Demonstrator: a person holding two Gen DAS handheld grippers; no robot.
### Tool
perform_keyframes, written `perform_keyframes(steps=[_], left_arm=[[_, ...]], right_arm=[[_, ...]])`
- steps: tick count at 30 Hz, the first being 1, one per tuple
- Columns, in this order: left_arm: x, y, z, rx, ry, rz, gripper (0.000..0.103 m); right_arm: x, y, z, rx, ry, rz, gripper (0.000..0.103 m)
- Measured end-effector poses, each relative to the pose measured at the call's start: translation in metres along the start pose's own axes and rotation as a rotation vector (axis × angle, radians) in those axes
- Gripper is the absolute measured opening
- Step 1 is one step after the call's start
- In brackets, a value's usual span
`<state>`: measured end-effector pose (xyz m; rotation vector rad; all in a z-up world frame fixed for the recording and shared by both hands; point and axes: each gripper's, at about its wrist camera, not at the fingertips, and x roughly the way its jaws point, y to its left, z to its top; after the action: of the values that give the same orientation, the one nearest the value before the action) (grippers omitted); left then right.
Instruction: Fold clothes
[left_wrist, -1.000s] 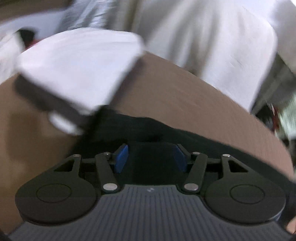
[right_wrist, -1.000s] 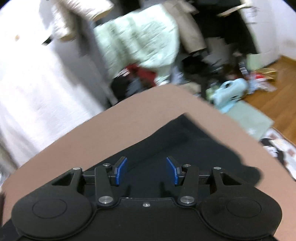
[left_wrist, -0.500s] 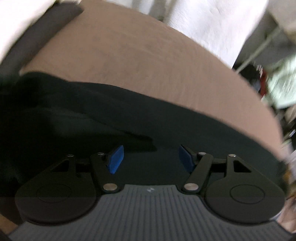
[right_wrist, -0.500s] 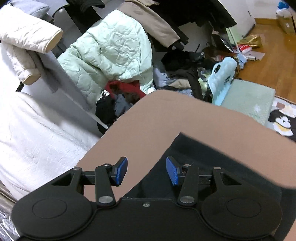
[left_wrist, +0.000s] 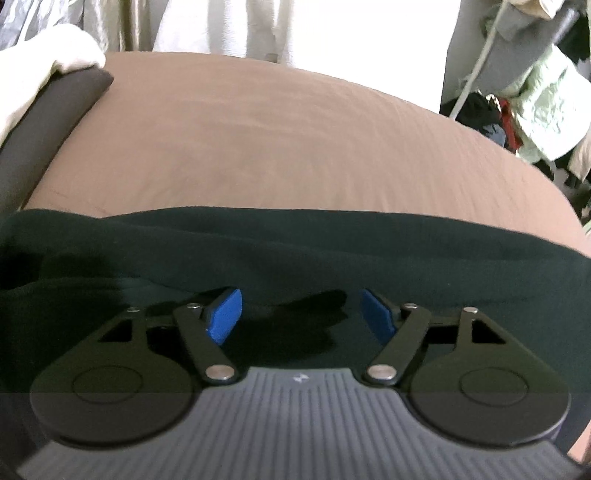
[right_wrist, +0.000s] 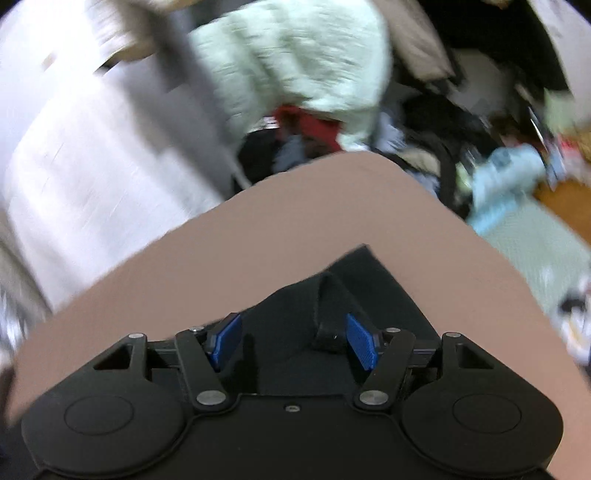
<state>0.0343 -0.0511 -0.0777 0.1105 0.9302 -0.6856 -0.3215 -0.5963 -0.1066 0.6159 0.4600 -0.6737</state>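
Observation:
A black garment lies flat across the near part of a brown bed sheet, its far edge running left to right. My left gripper hovers over it with its blue pads apart; the jaws are opening and nothing is pinched between them. In the right wrist view the garment's corner points away over the brown sheet. My right gripper is above that end, jaws opening, with a raised fold of black cloth standing loose between the pads.
A dark grey pillow under a white cover lies at the bed's far left. White curtains hang behind. Past the bed's right end are a pale green quilted jacket, a clothes heap and wooden floor.
The left gripper swung from the pillow end down over the black garment and spread its jaws. The right gripper's jaws widened too, and a fold of cloth now stands between them.

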Motion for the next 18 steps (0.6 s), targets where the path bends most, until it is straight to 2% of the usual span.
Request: perform_keyframes(steps=[3, 6, 7, 9, 10, 12, 13, 15, 18], left_arm=[[-0.004, 0.001, -0.003, 0.009, -0.001, 0.001, 0.075], [-0.005, 0.003, -0.005, 0.010, -0.001, 0.000, 0.075], [-0.006, 0.004, -0.006, 0.008, -0.001, -0.002, 0.075], [-0.007, 0.004, -0.005, 0.001, 0.000, -0.005, 0.075], [-0.007, 0.004, -0.005, -0.001, 0.001, -0.006, 0.075], [-0.008, 0.006, -0.005, -0.004, 0.004, -0.008, 0.075], [-0.009, 0.006, -0.004, -0.008, 0.003, -0.007, 0.075], [-0.013, 0.009, -0.003, -0.024, -0.011, -0.004, 0.075], [-0.023, 0.015, -0.001, -0.046, -0.044, 0.003, 0.075]], right_arm=[[0.000, 0.019, -0.001, -0.140, 0.010, -0.022, 0.058], [0.010, 0.035, -0.004, -0.270, 0.017, -0.155, 0.059], [0.013, 0.038, -0.005, -0.297, 0.023, -0.175, 0.059], [0.019, 0.038, -0.008, -0.319, 0.043, -0.149, 0.058], [0.021, 0.038, -0.010, -0.333, 0.051, -0.142, 0.046], [0.021, 0.038, -0.013, -0.366, 0.062, -0.142, 0.007], [0.018, 0.038, -0.012, -0.365, 0.042, -0.137, 0.007], [0.001, 0.037, -0.005, -0.304, -0.059, -0.101, 0.007], [-0.035, 0.023, 0.020, -0.096, -0.242, 0.030, 0.007]])
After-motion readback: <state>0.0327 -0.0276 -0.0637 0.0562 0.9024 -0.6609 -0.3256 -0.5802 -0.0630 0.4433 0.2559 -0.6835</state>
